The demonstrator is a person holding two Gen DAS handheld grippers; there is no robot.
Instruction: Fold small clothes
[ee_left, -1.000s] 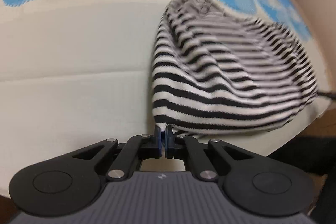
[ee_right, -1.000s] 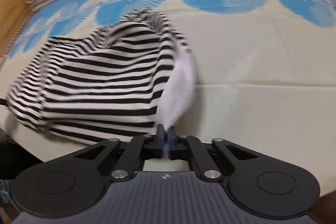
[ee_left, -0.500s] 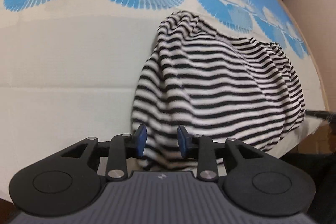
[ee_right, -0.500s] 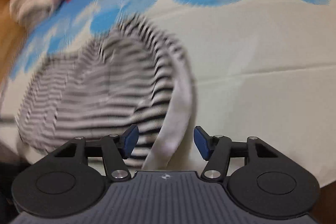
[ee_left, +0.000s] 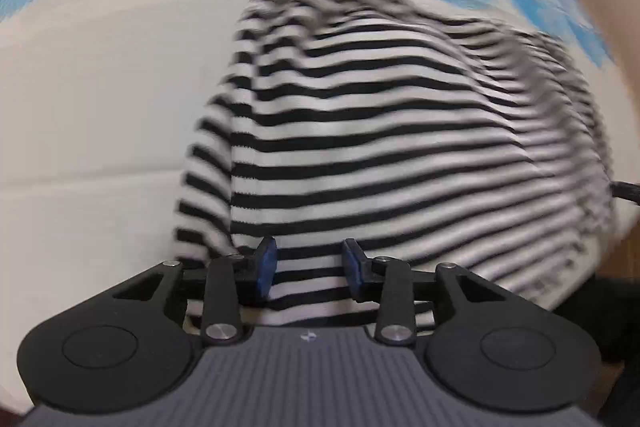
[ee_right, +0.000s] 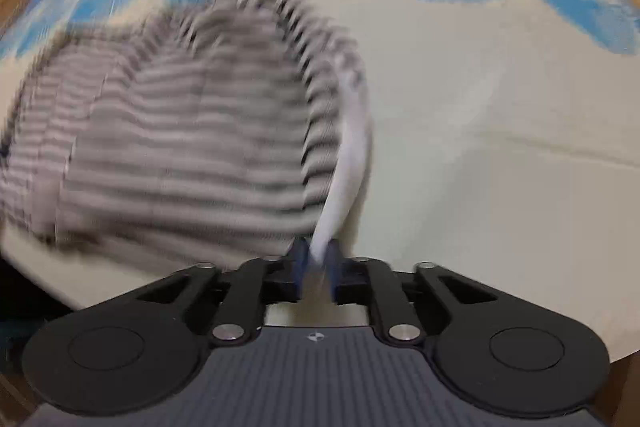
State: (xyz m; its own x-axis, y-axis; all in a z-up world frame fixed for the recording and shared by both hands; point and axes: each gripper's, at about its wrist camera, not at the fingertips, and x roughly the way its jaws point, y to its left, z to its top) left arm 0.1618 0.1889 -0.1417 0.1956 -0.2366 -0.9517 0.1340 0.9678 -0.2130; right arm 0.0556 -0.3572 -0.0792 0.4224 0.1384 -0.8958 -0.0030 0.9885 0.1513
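Striped top (ee_left: pixel 400 131) bunched on the cloth (ee_left: pixel 100 107) — both views blurred.
Left gripper (ee_left: pixel 308 265) gapes over its near hem, pads apart; right gripper (ee_right: pixel 316 261) pinches its white edge (ee_right: pixel 348 163), top lying to its left.

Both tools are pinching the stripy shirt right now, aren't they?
Not quite. Only the right tool is pinching the stripy shirt, at its white edge. The left wrist view shows the left tool open, its fingers apart over the cloth.
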